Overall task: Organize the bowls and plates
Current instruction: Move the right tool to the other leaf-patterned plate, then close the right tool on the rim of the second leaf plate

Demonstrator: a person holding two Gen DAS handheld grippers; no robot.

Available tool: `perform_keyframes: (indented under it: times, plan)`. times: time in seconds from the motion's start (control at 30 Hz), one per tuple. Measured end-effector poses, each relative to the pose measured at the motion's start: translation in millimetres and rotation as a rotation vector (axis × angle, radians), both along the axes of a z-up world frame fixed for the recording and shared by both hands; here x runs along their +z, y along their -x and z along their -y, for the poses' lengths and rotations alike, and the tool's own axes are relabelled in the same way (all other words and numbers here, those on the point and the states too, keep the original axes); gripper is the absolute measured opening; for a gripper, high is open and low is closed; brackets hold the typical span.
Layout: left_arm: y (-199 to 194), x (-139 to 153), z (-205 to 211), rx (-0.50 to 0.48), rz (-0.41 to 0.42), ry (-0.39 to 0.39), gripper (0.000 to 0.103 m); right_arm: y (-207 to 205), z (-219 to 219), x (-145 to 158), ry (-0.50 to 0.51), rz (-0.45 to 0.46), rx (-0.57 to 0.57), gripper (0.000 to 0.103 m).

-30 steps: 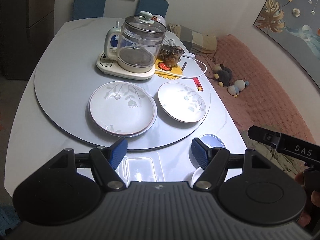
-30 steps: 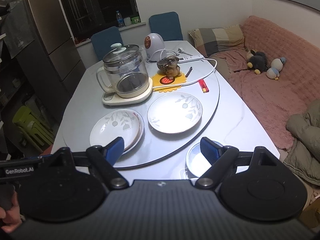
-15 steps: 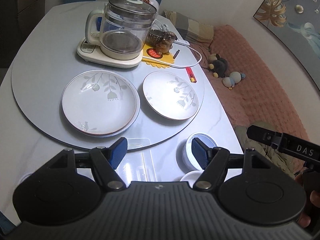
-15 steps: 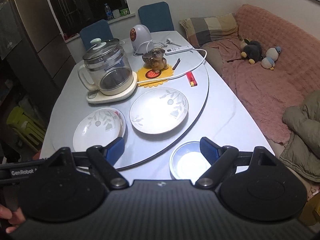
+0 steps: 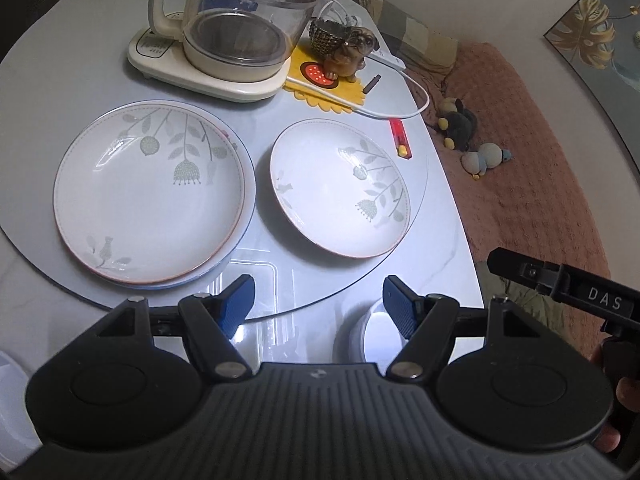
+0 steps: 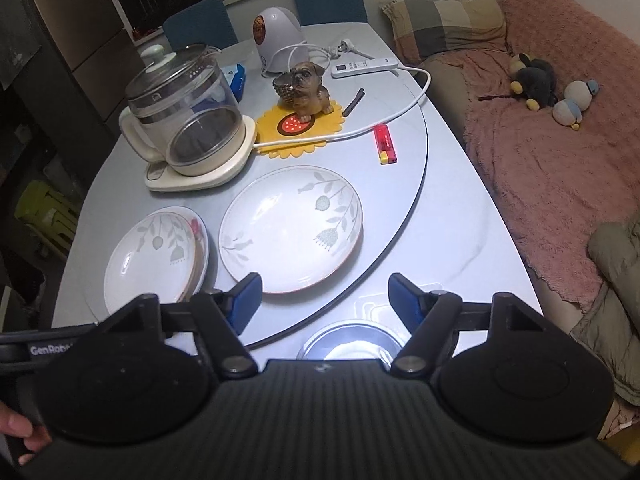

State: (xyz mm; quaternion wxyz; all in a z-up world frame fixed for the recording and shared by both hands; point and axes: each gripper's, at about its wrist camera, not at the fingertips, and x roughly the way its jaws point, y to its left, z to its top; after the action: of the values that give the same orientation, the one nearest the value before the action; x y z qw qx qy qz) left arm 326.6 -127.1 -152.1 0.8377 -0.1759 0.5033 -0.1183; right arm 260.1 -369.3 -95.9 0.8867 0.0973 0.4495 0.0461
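Observation:
A stack of floral plates (image 5: 148,196) lies on the left of the grey turntable (image 5: 264,88); it also shows in the right wrist view (image 6: 156,256). A single floral plate (image 5: 340,188) lies to its right, also in the right wrist view (image 6: 292,228). A small blue-rimmed bowl (image 5: 372,336) sits on the table near the front edge, partly hidden; it also shows in the right wrist view (image 6: 348,344). My left gripper (image 5: 318,306) is open and empty, above the turntable's near rim. My right gripper (image 6: 326,300) is open and empty, above the bowl.
A glass kettle on a cream base (image 5: 236,28), a dog figurine (image 5: 348,52) on a yellow mat, a white cable (image 5: 396,112) and a red lighter (image 5: 399,136) sit behind the plates. A pink sofa (image 6: 560,152) with plush toys stands right of the table.
Both grippers have moved forward and lower toward the plates. The plates and kettle look larger and closer. The bowl has slid under both grippers' bodies. Both stay open.

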Motion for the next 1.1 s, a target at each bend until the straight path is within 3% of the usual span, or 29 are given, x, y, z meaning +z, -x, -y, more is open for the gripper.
perform_keyframes:
  times: [0.4, 0.67, 0.97, 1.1]
  plan:
    - [-62, -31, 17, 0.071, -0.044, 0.013, 0.073, -81, 26, -44, 0.011, -0.081, 0.084, 0.049]
    - [-84, -67, 30, 0.059, -0.099, -0.007, 0.063, -129, 25, -76, -0.001, -0.108, 0.151, 0.044]
    - [-102, -87, 37, 0.058, -0.121, -0.013, 0.051, -165, 25, -109, -0.019, -0.133, 0.178, 0.034]
    - [-111, -91, 37, 0.06, -0.109, -0.021, 0.051, -175, 32, -115, -0.101, -0.138, 0.163, 0.034]
